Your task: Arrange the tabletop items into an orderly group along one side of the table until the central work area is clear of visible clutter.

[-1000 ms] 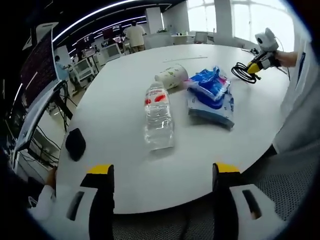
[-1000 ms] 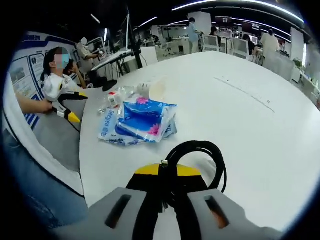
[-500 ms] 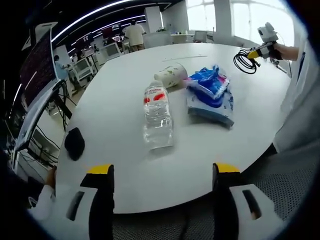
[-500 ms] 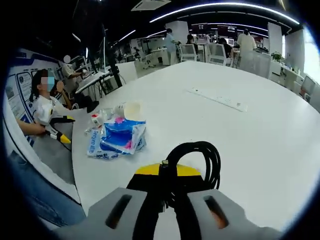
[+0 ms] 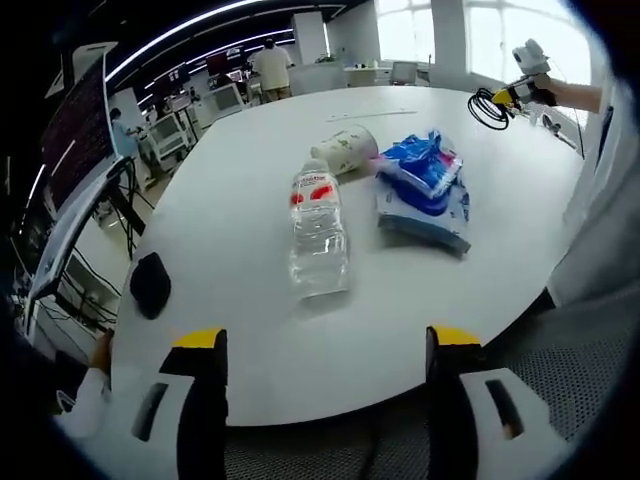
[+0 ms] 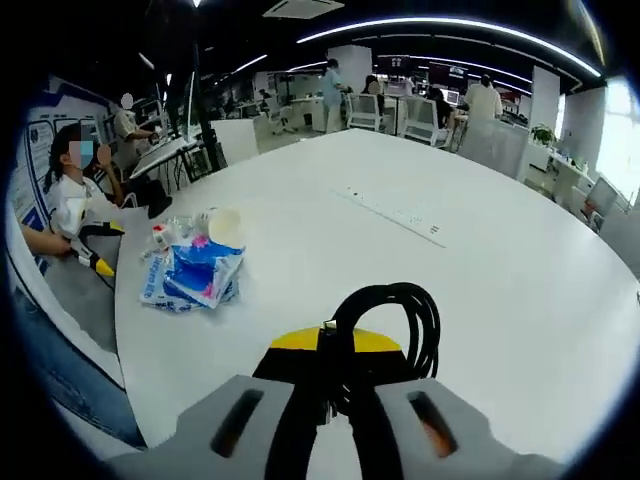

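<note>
**Right tongs lift cable coil over desk; left tongs wide apart, holding nothing**

Left gripper view, L to R: a black mouse (image 5: pixel 150 284) lies near the desk (image 5: pixel 230 200) edge, well apart from the rest. Left tongs (image 5: pixel 326 345) rise from the bottom w/ yellow tips spread wide, nothing between them, held off the near edge of the desk. Near the middle a clear water bottle (image 5: pixel 318 234) w/ red label lies on its side. Just beyond it a paper cup (image 5: pixel 343 152) lies tipped over, close to the bottle's cap end. Right of the bottle sits a blue-and-white plastic pack (image 5: pixel 424 192), its near corner close to the cup; can't tell if they touch. Far upper R, the right tongs (image 5: pixel 505 95) are in a person's hand, w/ a black cable coil (image 5: pixel 487 107) hanging from them above the desk, well apart from the pack.

Right gripper view, L to R: left tongs (image 6: pixel 100 268) show at the far L off the desk edge, in a hand. Then the pack (image 6: pixel 192 278), w/ bottle (image 6: pixel 163 237) and cup (image 6: pixel 224 226) right behind it, all bunched near the L edge of the desk (image 6: pixel 480 300). Right tongs (image 6: pixel 327 395) at bottom centre are clenched on the cable coil (image 6: pixel 390 330), loops standing up over the yellow tips. A long thin white strip (image 6: pixel 392 211) lies flat farther out on the desk, apart from all else.
</note>
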Demonstrator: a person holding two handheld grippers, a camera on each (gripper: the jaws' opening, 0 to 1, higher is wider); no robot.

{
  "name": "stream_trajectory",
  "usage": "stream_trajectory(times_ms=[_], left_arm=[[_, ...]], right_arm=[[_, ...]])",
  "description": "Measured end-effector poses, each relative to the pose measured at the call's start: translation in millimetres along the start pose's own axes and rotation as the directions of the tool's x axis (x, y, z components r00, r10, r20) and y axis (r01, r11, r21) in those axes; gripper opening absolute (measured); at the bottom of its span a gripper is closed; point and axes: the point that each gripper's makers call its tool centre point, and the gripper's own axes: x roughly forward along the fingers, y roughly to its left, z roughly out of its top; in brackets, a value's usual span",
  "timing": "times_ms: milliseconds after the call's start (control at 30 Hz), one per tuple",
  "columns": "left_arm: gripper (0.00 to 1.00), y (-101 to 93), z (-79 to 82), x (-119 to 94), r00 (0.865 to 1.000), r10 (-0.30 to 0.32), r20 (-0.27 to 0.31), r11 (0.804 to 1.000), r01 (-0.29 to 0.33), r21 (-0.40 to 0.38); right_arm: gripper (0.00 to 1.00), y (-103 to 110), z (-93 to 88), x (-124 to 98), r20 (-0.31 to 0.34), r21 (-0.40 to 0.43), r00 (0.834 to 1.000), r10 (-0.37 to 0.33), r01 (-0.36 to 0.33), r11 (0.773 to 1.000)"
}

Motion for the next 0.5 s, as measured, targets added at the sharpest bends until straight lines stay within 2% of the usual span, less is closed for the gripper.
stream_trajectory(times_ms=[200, 333, 500], left_arm=[[0.83, 1.5, -0.7, 1, 1.000, 0.004, 0.000, 1.000, -0.004, -0.001], [0.83, 2.0, -1.1, 1, 1.000, 0.004, -0.001, 1.000, -0.004, -0.001], [0.83, 2.4, -1.2, 1, 1.000, 0.006, -0.001, 1.000, -0.006, -0.001]], right_arm=[[0.05, -7, -0.6, 16, -0.052, -0.092, 0.999, 0.004, -0.009, 0.996], [0.05, -9, 0.2, 26, -0.075, -0.103, 0.997, 0.011, -0.019, 0.995], [0.05, -11, -8.5, 36, -0.120, -0.136, 0.993, 0.016, -0.033, 0.990]])
